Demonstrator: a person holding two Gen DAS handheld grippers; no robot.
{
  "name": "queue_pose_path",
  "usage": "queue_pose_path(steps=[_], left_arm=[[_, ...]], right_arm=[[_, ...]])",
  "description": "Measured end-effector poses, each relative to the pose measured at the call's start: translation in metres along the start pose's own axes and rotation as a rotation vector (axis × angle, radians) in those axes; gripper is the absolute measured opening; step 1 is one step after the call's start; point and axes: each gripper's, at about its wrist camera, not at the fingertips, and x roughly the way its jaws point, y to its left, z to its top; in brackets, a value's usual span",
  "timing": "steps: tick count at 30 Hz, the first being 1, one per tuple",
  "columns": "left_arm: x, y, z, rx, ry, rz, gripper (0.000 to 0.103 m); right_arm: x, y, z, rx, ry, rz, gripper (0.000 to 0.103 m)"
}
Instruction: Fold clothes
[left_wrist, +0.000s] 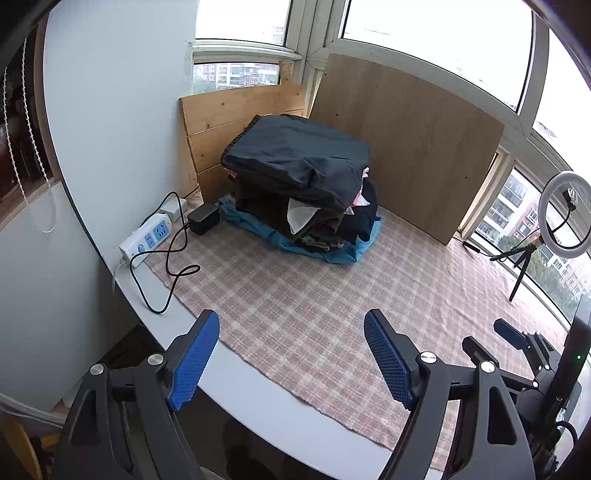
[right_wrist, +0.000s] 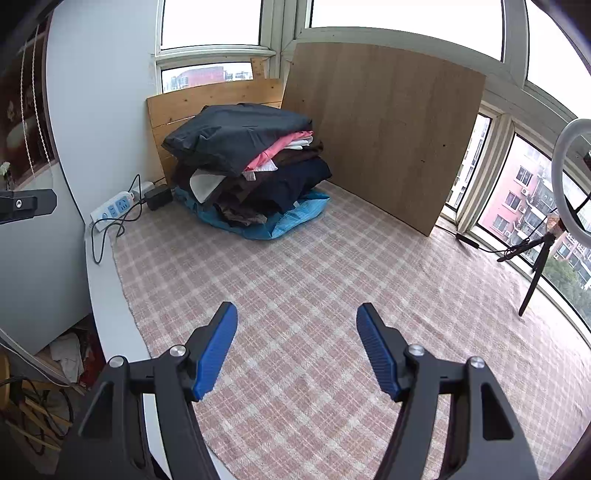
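Both tongs, the left gripper and the right gripper, hung agape and empty over bare plaid cloth. Folded clothes sat stacked in the far corner (against wooden boards), well apart; the table edge ran beneath the left gripper.

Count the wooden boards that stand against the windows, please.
2: a lighter plank board behind the clothes pile, and a larger brown board to its right. Others may be hidden.
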Motion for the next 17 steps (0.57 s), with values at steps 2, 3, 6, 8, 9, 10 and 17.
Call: queue_pose_path(steps=[2,3,6,8,9,10,17], left_arm=[[-0.006,-0.008,-0.003,0.006,-0.005,0.004,0.079],[-0.009,-0.012,-0.004,0.008,-0.012,0.005,0.079],[-0.013,-0.02,-0.005,0.022,-0.016,0.001,0.079],[-0.014,-0.026,-0.005,0.033,-0.015,0.004,0.079],[-0.014,-0.029,-0.006,0.04,-0.013,0.005,0.079],[-0.015,-0.031,-0.006,0.044,-0.013,0.003,0.079],[-0.021,-0.034,-0.005,0.03,-0.042,-0.108,0.079]], right_arm=[[-0.006,-0.008,-0.004,0.011,-0.008,0.0,0.066],[-0.008,-0.012,-0.006,0.019,-0.012,0.003,0.066],[-0.012,-0.022,-0.011,0.045,-0.016,0.002,0.066],[-0.014,-0.026,-0.014,0.062,-0.017,0.004,0.066],[-0.014,-0.028,-0.015,0.067,-0.018,0.005,0.066],[-0.015,-0.029,-0.016,0.072,-0.019,0.007,0.066],[-0.014,-0.031,-0.022,0.087,-0.018,-0.001,0.066]])
